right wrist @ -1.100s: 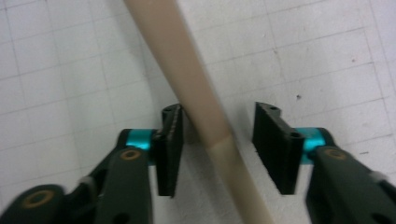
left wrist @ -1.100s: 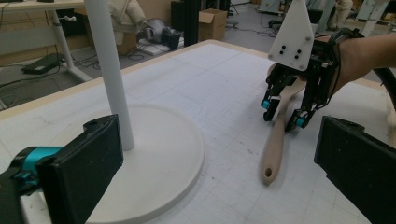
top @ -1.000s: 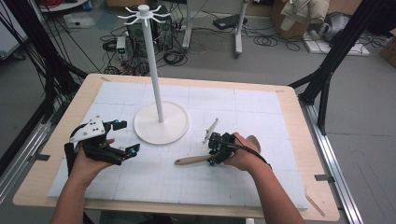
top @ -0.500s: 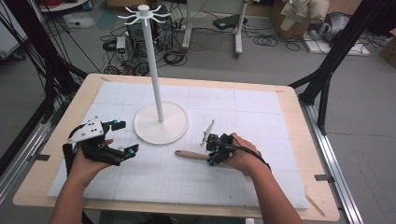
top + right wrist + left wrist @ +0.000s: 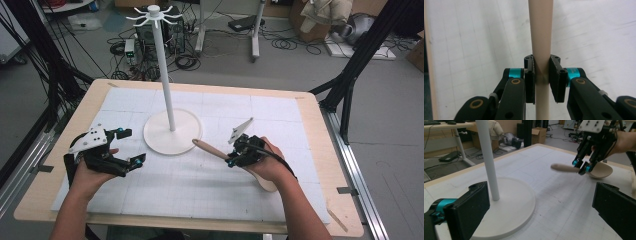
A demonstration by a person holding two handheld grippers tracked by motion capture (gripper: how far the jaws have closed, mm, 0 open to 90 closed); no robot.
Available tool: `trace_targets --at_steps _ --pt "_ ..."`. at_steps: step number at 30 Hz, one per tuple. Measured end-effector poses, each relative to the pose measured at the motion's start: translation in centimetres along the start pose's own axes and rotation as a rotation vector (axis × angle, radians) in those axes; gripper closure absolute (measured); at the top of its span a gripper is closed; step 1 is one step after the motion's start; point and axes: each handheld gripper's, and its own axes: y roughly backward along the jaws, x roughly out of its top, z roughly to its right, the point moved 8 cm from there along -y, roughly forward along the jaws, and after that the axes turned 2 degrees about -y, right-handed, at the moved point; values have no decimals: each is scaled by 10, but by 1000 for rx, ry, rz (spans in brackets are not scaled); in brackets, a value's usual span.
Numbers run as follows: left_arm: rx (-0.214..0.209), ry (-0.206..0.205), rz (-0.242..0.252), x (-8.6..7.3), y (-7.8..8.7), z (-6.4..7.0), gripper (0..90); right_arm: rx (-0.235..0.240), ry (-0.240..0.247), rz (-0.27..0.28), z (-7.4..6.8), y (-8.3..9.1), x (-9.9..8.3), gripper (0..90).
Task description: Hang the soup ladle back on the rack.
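— Spoon (image 5: 215,151): where is it?

— Clamped in the right hand-held gripper (image 5: 233,159), right of the middle of the tabletop (image 5: 320,150). Its handle points toward the stand (image 5: 172,132), and the tip ends just beside the edge of the round base. The bowl sits back under the right hand (image 5: 267,161), partly hidden in the high view.

— Is the grip firm?

— In the right gripper view both black jaws press flat on the handle (image 5: 541,37) from either side, with no gap showing. The left gripper view shows the same from farther off: the jaws pinch the handle (image 5: 564,168) partway along, and the bowl (image 5: 601,171) sits low at the white mat. Whether it touches the mat, I cannot tell.

— And the left hand-held gripper (image 5: 127,148)?

— Spread wide, holding nothing. It sits near the left edge of the mat, just left of the base. In its own view the pole (image 5: 487,157) rises between the two parted jaws, farther off, and the base (image 5: 516,205) lies on the mat ahead.

— How does the stand sit?

— Upright, a thin white pole on a flat disc, with small hooks (image 5: 154,12) ringed around the top. Both grippers are well apart from each other, one on each side of it.
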Motion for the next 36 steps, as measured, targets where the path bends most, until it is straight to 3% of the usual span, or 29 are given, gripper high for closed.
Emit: trace_targets --at_steps 6,7,8,9,14,23,26,28,29,36 --pt "-1 -6 -1 1 2 1 18 -10 -65 211 8 40 4 774" --pt "0 -5 0 2 2 1 18 -2 -77 253 8 46 5 774" --pt "3 -6 1 2 3 1 18 4 -84 330 8 59 8 774" --pt "3 -5 3 3 3 1 18 4 -84 330 8 59 8 774" --pt "2 -15 2 6 4 3 18 -10 -78 436 10 80 17 774" --pt "11 -15 10 8 8 0 18 -22 -43 498 13 109 50 773" --pt "13 -16 12 8 9 0 18 -27 -7 479 17 121 72 773" --pt "14 -17 11 8 9 0 18 -26 -9 471 17 123 76 773" --pt "15 -16 12 8 9 0 18 -31 4 456 22 128 88 772" --pt "15 -16 18 8 11 0 18 -30 6 472 30 143 121 772"
